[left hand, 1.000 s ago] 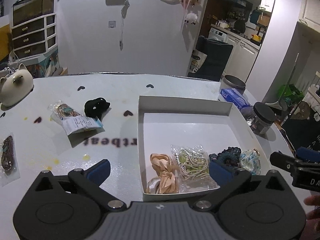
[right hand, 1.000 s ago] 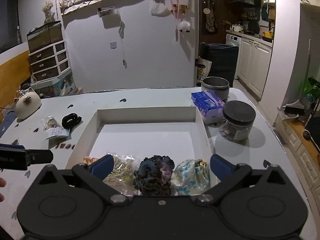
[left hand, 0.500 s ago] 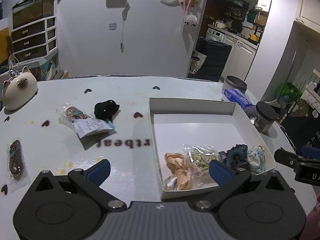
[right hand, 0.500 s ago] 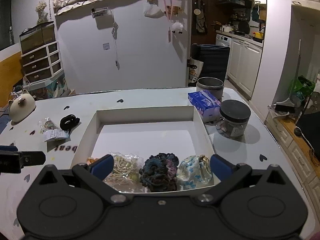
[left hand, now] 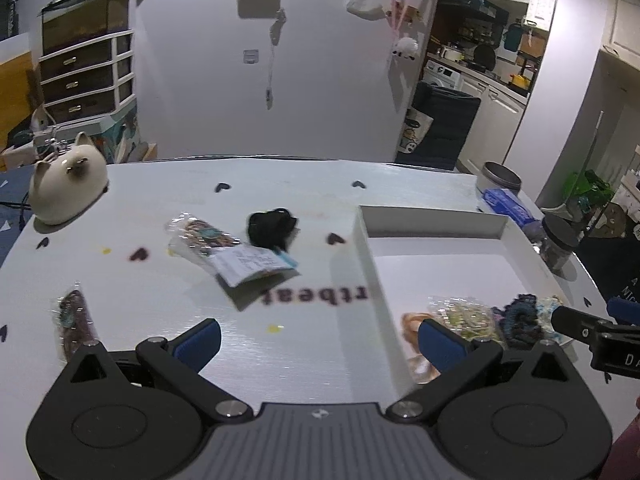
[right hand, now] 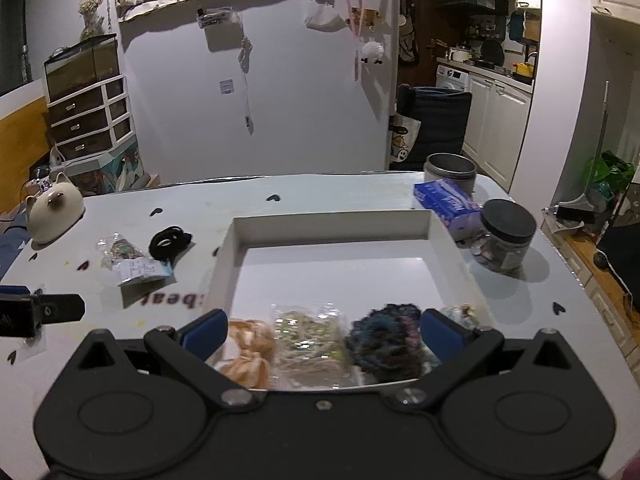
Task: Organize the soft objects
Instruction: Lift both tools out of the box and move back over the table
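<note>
A white box (left hand: 436, 216) (right hand: 332, 222) holds a peach scrunchie (right hand: 250, 346), a bagged beige item (right hand: 310, 338), a dark crocheted scrunchie (right hand: 386, 340) and a blue-white pouch (right hand: 460, 314) along its near wall. On the table left of it lie a black scrunchie (left hand: 272, 226) (right hand: 170, 240), a clear packet with a label (left hand: 228, 252) (right hand: 130, 260) and a dark bagged item (left hand: 74, 322). My left gripper (left hand: 318, 340) is open and empty above the table left of the box. My right gripper (right hand: 322, 330) is open and empty at the box's near wall.
A cat-shaped ceramic (left hand: 66, 186) sits at the table's far left. A dark-lidded jar (right hand: 504, 236), a blue tissue pack (right hand: 446, 202) and a metal tin (right hand: 450, 170) stand right of the box. The table edge runs close on the right.
My left gripper has moved left, away from the box and toward the loose items on the table. My right gripper stays at the box's near wall, slightly shifted.
</note>
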The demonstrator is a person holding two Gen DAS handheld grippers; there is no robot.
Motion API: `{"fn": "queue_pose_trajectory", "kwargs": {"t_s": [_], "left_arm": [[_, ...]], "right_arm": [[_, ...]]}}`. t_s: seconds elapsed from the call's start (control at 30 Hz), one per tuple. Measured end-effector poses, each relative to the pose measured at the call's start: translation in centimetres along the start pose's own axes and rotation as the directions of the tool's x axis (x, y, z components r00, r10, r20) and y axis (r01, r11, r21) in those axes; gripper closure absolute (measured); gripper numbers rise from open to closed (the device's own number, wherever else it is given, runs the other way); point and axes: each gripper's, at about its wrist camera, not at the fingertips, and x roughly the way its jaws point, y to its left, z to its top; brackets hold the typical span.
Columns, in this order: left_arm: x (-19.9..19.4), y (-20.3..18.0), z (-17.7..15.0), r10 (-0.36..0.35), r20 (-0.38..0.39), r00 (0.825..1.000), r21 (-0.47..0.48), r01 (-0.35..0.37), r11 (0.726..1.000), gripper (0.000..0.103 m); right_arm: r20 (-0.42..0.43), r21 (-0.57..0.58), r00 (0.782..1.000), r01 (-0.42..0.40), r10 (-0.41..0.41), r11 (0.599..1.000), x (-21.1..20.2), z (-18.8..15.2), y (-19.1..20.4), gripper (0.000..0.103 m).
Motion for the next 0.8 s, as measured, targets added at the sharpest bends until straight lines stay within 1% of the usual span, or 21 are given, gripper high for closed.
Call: {"fn": "queue_pose_trajectory", "kwargs": {"t_s": [0.4, 0.57, 0.8], "left_arm": [[-0.2, 8.6, 0.4, 0.054, -0.006, 0.999, -0.05, -0.054, 0.997, 0.0], [0.3, 12.2, 0.4, 0.081, -0.02, 0.996, -0.079, -0.082, 0.993, 0.0], [2.1, 16.8, 0.2, 0.121, -0.053, 0.991, -0.104, -0.126, 0.986, 0.0]], "right_arm": [[-0.015, -0.027, 0.999, -0.037, 0.037, 0.999, 1.9, 0.5, 7.7, 0.0], [-0.022, -0.034, 0.999, -0.042, 0.041, 0.999, 2.7, 0.5, 11.0, 0.0], [-0.035, -0.047, 0.999, -0.043, 0.041, 0.998, 4.4, 0.9, 14.5, 0.0]]}}
